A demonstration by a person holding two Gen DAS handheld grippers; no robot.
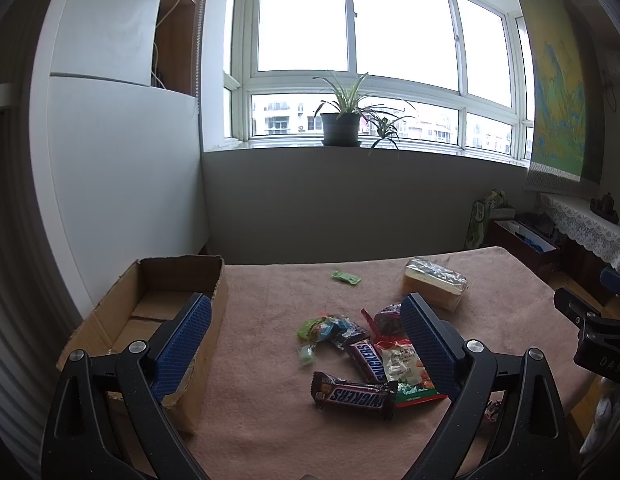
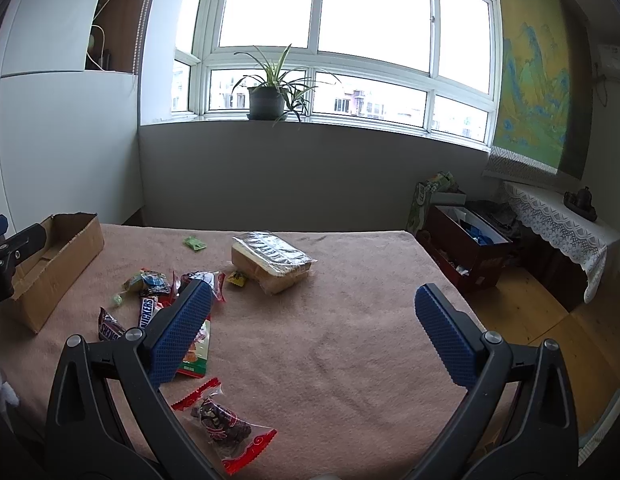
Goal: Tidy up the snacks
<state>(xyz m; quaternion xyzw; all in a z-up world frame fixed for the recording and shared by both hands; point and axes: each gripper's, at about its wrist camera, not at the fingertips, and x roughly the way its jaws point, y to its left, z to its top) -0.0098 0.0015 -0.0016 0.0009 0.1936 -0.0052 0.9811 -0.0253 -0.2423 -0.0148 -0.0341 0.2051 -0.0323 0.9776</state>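
Observation:
A pile of snacks lies on the pink cloth-covered table [image 1: 270, 420]: two Snickers bars [image 1: 352, 394], a red-green packet [image 1: 408, 372], small candies [image 1: 322, 330] and a wrapped bread loaf [image 1: 436, 282]. An open cardboard box [image 1: 166, 280] stands at the left, empty as far as I see. My left gripper [image 1: 306, 344] is open above the pile, holding nothing. My right gripper [image 2: 314, 332] is open over bare cloth, right of the pile [image 2: 150, 300]. A red-edged date packet [image 2: 224, 424] lies near its left finger. The loaf [image 2: 272, 260] lies beyond.
A small green candy [image 1: 346, 277] lies alone at the far side of the table. A yellow candy [image 2: 237, 279] lies beside the loaf. Off the table's right edge are a dark red box [image 2: 466, 248] on the floor and a lace-covered shelf [image 2: 558, 220].

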